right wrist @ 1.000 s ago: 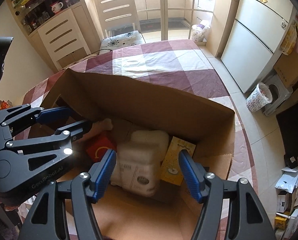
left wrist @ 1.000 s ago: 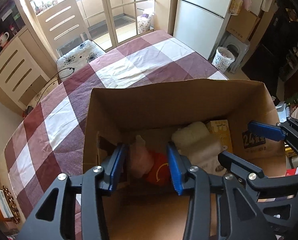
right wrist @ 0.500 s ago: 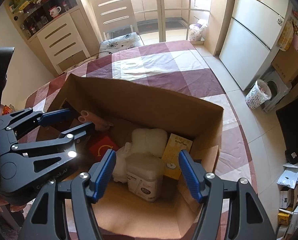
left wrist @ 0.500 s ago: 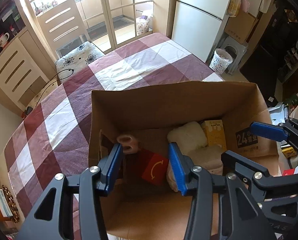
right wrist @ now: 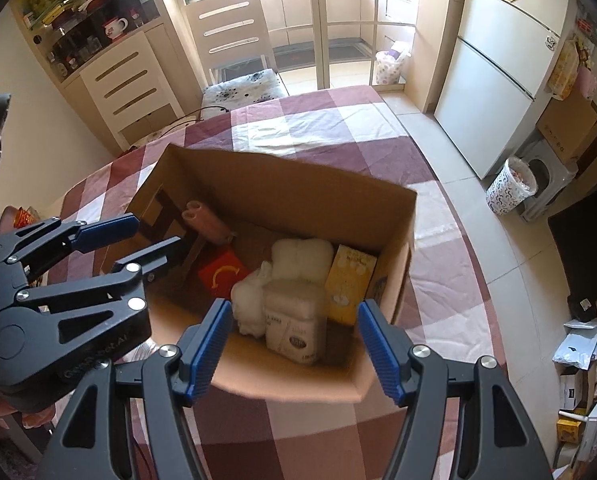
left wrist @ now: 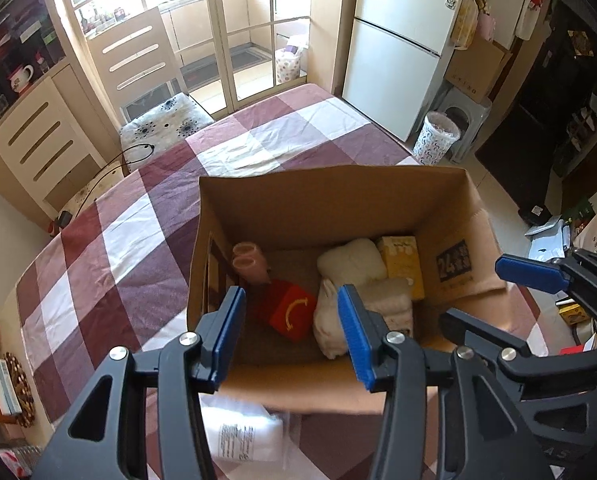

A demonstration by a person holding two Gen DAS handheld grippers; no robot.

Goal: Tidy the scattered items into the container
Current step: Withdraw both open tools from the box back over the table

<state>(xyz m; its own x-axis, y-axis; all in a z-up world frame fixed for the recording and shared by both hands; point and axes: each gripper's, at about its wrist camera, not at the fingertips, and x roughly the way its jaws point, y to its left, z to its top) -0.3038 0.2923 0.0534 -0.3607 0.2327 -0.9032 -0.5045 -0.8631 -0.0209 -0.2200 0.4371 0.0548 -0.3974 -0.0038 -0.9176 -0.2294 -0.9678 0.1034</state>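
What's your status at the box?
Both tools open, empty, above cardboard box. Items inside. White packet on table outside. Nothing blocking.

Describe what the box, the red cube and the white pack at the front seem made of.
Box: brown corrugated cardboard, matte, with folded flaps. Red cube: probably printed card or foam, matte; uncertain. White pack: soft goods in glossy plastic wrap, likely tissues.

"24" printed on cardboard box (left wrist: 454, 264) inner wall; yellow arrow mark on red box (left wrist: 292, 312).
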